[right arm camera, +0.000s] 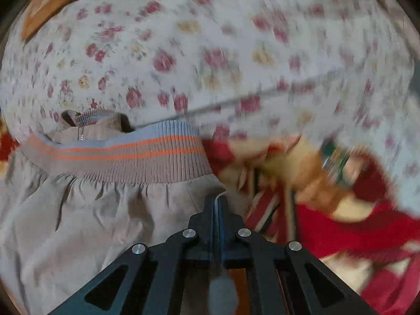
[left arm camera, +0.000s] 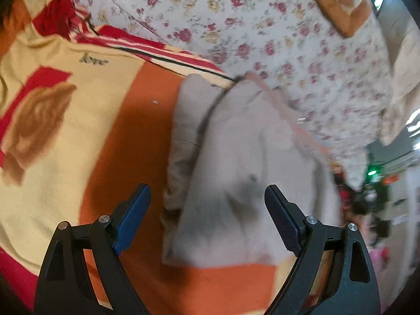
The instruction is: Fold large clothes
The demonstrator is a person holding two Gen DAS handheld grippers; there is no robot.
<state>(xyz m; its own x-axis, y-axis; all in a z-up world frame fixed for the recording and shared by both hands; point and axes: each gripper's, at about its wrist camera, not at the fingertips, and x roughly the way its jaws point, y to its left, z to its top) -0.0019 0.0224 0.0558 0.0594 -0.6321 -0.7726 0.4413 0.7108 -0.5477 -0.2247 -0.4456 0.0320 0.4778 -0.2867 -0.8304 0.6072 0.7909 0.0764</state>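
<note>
A beige jacket [left arm camera: 236, 157] lies on the bed, partly folded, with its sleeve along the left side. My left gripper [left arm camera: 207, 218] is open above its near part, one finger over the orange blanket and one over the jacket. In the right wrist view the jacket [right arm camera: 92, 223] shows its ribbed hem [right arm camera: 118, 155] with orange stripes. My right gripper [right arm camera: 216, 202] is shut on a thin edge of the jacket beside the hem. The right wrist view is blurred by motion.
An orange, cream and red blanket [left arm camera: 78, 120] lies under the jacket. A floral bedsheet [left arm camera: 262, 26] covers the far side and also shows in the right wrist view [right arm camera: 210, 52]. Red and cream blanket folds [right arm camera: 354, 223] lie at the right.
</note>
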